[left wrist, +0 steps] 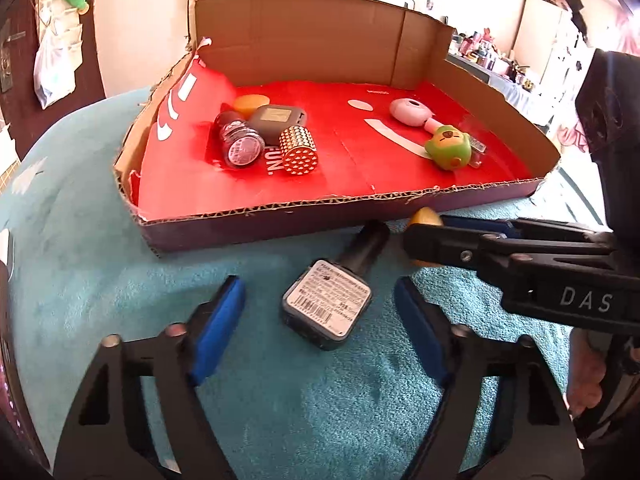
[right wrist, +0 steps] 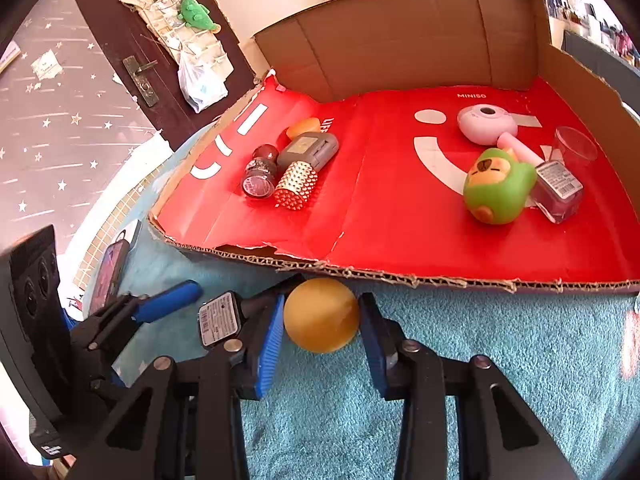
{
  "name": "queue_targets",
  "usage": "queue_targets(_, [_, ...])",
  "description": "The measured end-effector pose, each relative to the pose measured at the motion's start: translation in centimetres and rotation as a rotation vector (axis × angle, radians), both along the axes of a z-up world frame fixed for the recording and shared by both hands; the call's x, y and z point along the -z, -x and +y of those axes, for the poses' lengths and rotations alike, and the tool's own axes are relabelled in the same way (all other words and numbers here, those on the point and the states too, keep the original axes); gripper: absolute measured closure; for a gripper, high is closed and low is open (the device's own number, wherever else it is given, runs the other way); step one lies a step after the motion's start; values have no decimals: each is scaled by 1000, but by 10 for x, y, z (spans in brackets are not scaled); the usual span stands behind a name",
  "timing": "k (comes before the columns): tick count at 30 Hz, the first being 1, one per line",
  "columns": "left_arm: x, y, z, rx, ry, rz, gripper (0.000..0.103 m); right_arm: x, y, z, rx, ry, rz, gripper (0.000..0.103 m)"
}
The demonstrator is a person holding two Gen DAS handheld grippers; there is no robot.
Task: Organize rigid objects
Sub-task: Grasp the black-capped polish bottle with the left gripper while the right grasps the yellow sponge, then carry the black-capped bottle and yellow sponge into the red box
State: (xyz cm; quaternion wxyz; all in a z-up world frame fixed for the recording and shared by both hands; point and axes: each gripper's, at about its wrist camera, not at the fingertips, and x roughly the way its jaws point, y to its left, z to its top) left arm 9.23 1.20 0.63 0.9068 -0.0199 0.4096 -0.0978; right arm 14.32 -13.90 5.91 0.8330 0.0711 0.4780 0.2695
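A dark nail-polish bottle (left wrist: 326, 309) lies on the teal carpet between the open fingers of my left gripper (left wrist: 320, 320), untouched. It also shows in the right wrist view (right wrist: 220, 318). A yellow ball (right wrist: 321, 314) rests on the carpet against the box's front wall, between the blue pads of my right gripper (right wrist: 322, 326), which stands open around it; the left pad looks to touch it. In the left wrist view the ball (left wrist: 425, 216) is mostly hidden behind the right gripper. The shallow cardboard box (left wrist: 280, 216) with a red lining holds several items.
In the box, left: a glitter jar (left wrist: 239, 140), grey case (left wrist: 276, 118), studded cylinder (left wrist: 298, 152) and orange piece (left wrist: 250, 103). Right: a pink mirror (right wrist: 486, 124), green toy (right wrist: 498, 192), polish bottle (right wrist: 558, 190) and clear cup (right wrist: 576, 146). A door (right wrist: 132, 52) stands at the left.
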Motion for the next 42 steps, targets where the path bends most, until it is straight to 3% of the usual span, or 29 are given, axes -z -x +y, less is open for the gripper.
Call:
queue_targets(1, [0, 0, 0, 3, 5, -1, 40, -2, 1, -2, 7, 17, -9, 63])
queue_targets(3, [-1, 0, 0, 3, 8, -4, 57, -6, 5, -7, 16, 69, -34, 63])
queue_targets(5, [-1, 0, 1, 9, 25, -3, 61, -9, 9, -13, 26, 124, -50, 63])
queue_targets(10, [-2, 3, 1, 5, 42, -4, 61, -10, 16, -25, 45, 226, -66, 63])
queue_targets(15, [-6, 11, 3, 7, 65, -8, 61, -7, 19, -25, 45, 240, -83, 63])
queue_targets(25, [-6, 15, 5, 6, 89, -9, 61, -1, 16, -30, 68, 170, -67, 63])
queue_targets(42, [-44, 30, 0, 41, 128, -110, 61, -39, 35, -38, 40, 100, -119, 63])
